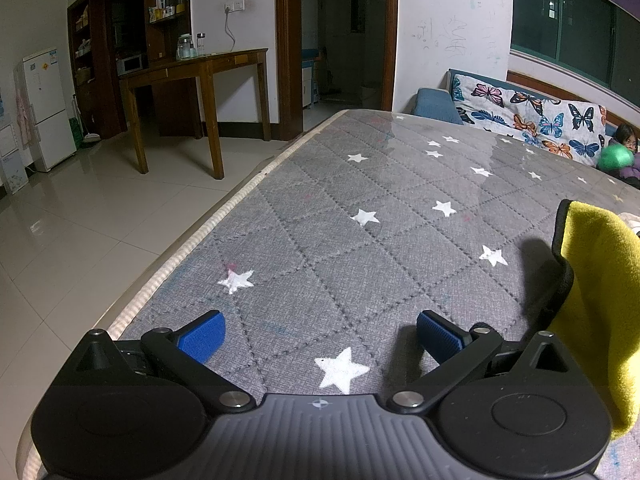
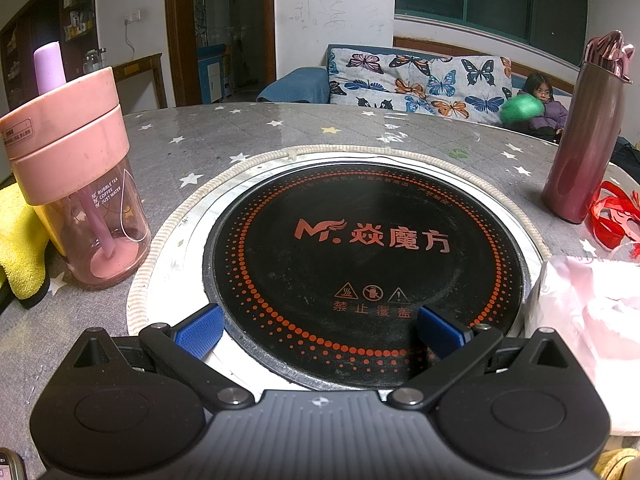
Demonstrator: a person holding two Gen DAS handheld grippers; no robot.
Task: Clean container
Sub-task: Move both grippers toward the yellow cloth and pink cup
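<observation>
1. Over the table's grey star cloth (image 1: 360, 240), L gripper (image 1: 320, 334) hovers level, fingers spread, empty.
2. R gripper (image 2: 320, 330) over induction hob (image 2: 360, 264), spread, empty.
3. Pink cup (image 2: 80, 184) stands upright front-left of R gripper, apart, touching yellow cloth (image 2: 20, 236).

"BUBBLE TEA", "COFFEE", "JUST WATER" are printed in white, each beside a ticked box, on the clear wall of the pink cup (image 2: 84, 184). A boxed label is seen on its pink lid (image 2: 18, 132); too small to be read. On the black induction hob (image 2: 360, 272) an "Mr." logo plus "焱魔方" is printed in orange. Three warning symbols and "禁止覆盖" are marked below it. The curved line along the hob's far rim cannot be read.
</observation>
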